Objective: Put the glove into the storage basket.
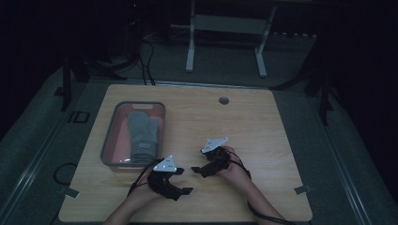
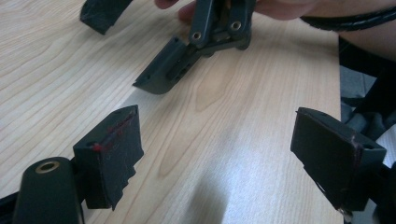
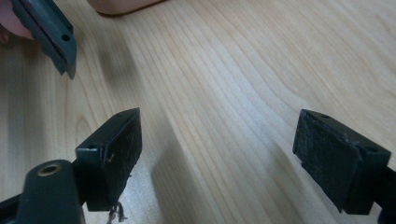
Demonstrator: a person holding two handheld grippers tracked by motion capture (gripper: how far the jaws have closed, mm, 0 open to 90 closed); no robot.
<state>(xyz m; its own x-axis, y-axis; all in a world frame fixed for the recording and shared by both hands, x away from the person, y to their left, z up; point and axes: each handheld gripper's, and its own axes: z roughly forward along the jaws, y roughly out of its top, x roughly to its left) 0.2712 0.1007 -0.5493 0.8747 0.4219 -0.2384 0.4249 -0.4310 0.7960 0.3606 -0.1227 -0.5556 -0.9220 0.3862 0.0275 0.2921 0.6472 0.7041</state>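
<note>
A grey mitten lies in a grey-rimmed tray with a pinkish floor, on the left of the wooden table. Both hand-held grippers hover low over the table's front centre, tips turned toward each other and a little apart. My left gripper stands open over bare wood. My right gripper is open too, with nothing between its pads. In the left gripper view the right gripper shows ahead with its jaws spread. The right gripper view has one left fingertip at upper left and the tray's corner at the top.
A round cable hole sits near the table's far edge. Behind the table stands a white desk frame, with cables on the dark floor. The surroundings are dim. Bare wood extends to the right of the hands.
</note>
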